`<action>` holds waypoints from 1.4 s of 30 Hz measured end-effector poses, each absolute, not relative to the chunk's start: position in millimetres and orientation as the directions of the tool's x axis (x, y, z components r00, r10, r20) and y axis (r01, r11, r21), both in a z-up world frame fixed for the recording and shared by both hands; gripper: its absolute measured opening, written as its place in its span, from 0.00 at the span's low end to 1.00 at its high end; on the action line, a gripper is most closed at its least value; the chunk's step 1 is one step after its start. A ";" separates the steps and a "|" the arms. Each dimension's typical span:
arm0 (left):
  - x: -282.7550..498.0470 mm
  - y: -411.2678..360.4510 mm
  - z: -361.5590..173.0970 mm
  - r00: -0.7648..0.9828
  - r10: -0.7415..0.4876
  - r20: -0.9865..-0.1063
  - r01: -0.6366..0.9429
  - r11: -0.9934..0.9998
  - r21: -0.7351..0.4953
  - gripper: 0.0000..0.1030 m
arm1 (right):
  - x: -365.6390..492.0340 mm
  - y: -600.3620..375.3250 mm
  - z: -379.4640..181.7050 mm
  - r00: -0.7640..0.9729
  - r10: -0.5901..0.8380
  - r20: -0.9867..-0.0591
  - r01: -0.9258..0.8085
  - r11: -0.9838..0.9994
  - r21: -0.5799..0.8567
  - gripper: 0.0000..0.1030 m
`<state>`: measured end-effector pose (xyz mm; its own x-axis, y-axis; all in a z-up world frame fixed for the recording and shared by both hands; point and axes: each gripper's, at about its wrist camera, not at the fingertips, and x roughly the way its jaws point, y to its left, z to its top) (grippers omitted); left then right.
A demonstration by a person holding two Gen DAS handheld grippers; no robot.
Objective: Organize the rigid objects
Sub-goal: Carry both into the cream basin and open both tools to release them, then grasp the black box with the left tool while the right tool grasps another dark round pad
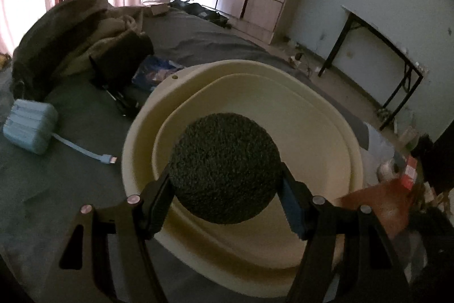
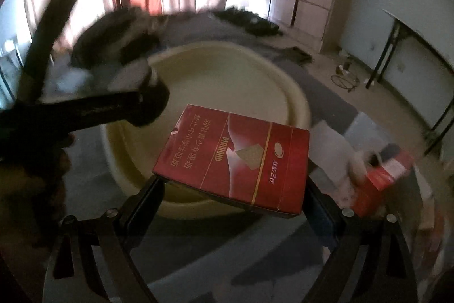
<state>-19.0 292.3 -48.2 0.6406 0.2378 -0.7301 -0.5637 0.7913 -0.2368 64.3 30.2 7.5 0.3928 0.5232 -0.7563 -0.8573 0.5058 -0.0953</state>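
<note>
My left gripper (image 1: 225,199) is shut on a dark, rough-textured ball (image 1: 224,168) and holds it above the cream plastic basin (image 1: 326,115) on the bed. My right gripper (image 2: 231,196) is shut on a red cigarette box (image 2: 235,158) and holds it over the near rim of the same basin (image 2: 295,93). In the right wrist view the left gripper (image 2: 153,101) reaches in from the left over the basin, blurred, with the dark ball at its tip. The red box also shows blurred at the right of the left wrist view (image 1: 377,203).
A light blue charger with cable (image 1: 29,122) lies on the grey bed left of the basin. Dark clothing (image 1: 73,39) and a blue packet (image 1: 156,70) lie behind it. Another red and white box (image 2: 388,169) lies at the right. A black-legged table (image 1: 383,53) stands by the wall.
</note>
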 end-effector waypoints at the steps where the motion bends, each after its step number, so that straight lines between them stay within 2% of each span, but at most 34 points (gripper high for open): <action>1: -19.0 293.7 -49.8 0.639 0.229 -0.734 -0.565 0.787 -0.246 0.67 | 66.3 46.7 6.1 0.389 0.509 -0.768 -0.865 0.489 -0.114 0.91; 8: -18.5 306.3 -57.1 0.640 0.194 -0.743 -0.575 0.763 -0.296 0.67 | 88.8 113.0 -22.4 0.322 0.454 -0.830 -0.891 0.442 -0.104 0.91; 16: -6.1 298.2 -63.8 0.588 0.240 -0.772 -0.589 0.782 -0.205 0.69 | 88.1 145.7 -24.9 0.347 0.431 -0.833 -0.895 0.418 -0.157 0.91; 22: -9.9 302.7 -60.4 0.642 0.170 -0.748 -0.558 0.772 -0.304 0.90 | 82.0 158.4 -33.0 0.363 0.417 -0.833 -0.889 0.422 -0.176 0.92; 25: -12.5 303.7 -56.0 0.661 0.154 -0.734 -0.551 0.764 -0.336 0.99 | 82.4 158.9 -33.1 0.362 0.434 -0.825 -0.890 0.424 -0.167 0.98; 28: -16.1 301.7 -47.4 0.650 0.201 -0.733 -0.576 0.760 -0.302 1.00 | 79.0 156.5 -31.9 0.365 0.447 -0.817 -0.886 0.436 -0.157 1.00; 33: -15.8 289.8 -30.8 0.714 0.188 -0.675 -0.522 0.785 -0.333 1.00 | 71.9 106.7 -9.9 0.378 0.499 -0.780 -0.863 0.496 -0.101 1.00; 38: 5.6 235.9 -15.5 0.783 0.028 -0.621 -0.318 0.876 -0.363 1.00 | 75.6 6.7 31.2 0.485 0.554 -0.677 -0.758 0.653 -0.008 1.00; 40: 17.3 201.5 -12.0 0.790 -0.042 -0.611 -0.205 0.922 -0.329 1.00 | 80.1 -44.9 49.1 0.597 0.507 -0.622 -0.653 0.757 -0.010 1.00; 42: 25.0 167.1 -9.7 0.793 -0.045 -0.608 -0.132 0.961 -0.243 1.00 | 85.1 -94.7 61.2 0.699 0.413 -0.584 -0.525 0.851 -0.027 1.00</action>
<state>25.0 167.1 -9.7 0.7926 -0.0449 -0.6081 -0.1322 0.9609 -0.2432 85.1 -94.7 61.2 0.6992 0.4128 -0.5837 -0.5246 0.8509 -0.0266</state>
